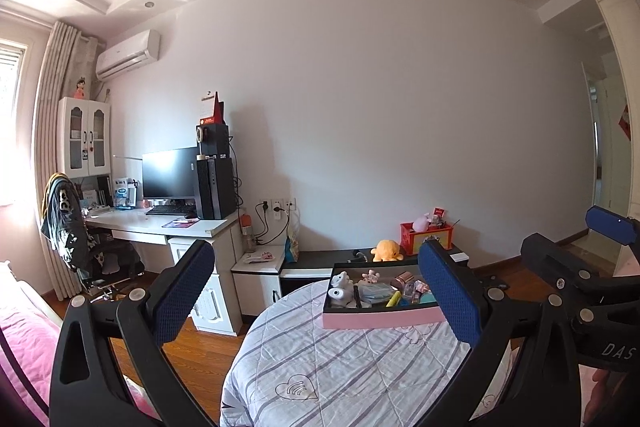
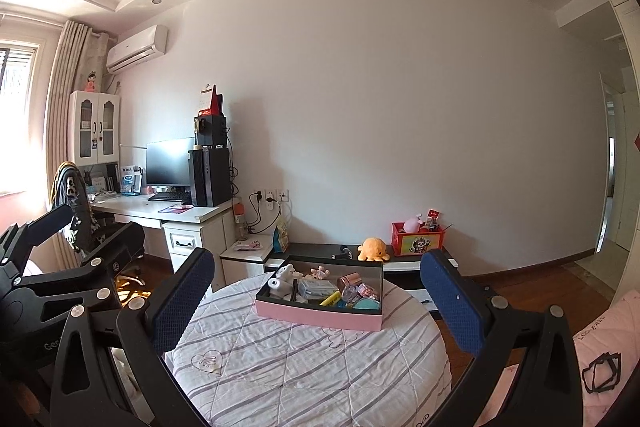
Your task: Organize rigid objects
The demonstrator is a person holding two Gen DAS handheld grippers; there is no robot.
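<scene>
The right gripper [image 1: 612,259], seen from the left wrist, bears white letters "DAS" on its black body, cut off at the picture's edge. The left gripper [image 2: 36,247], seen from the right wrist, shows "Gen", also cut off. A pink pillow [image 2: 600,347] at right carries stitched letters, roughly "LO-ERS"; other labels are too small to read

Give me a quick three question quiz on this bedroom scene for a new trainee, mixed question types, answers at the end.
1. True or false: the left gripper is shut on a toy.
2. What colour is the outside of the box on the striped quilt? A pink, B green, C yellow.
3. Fill in: the orange plush sits on the low cabinet beside a ____ box.

Key: 1 false, both the left and the right gripper are open and empty; 2 A; 3 red.
</scene>
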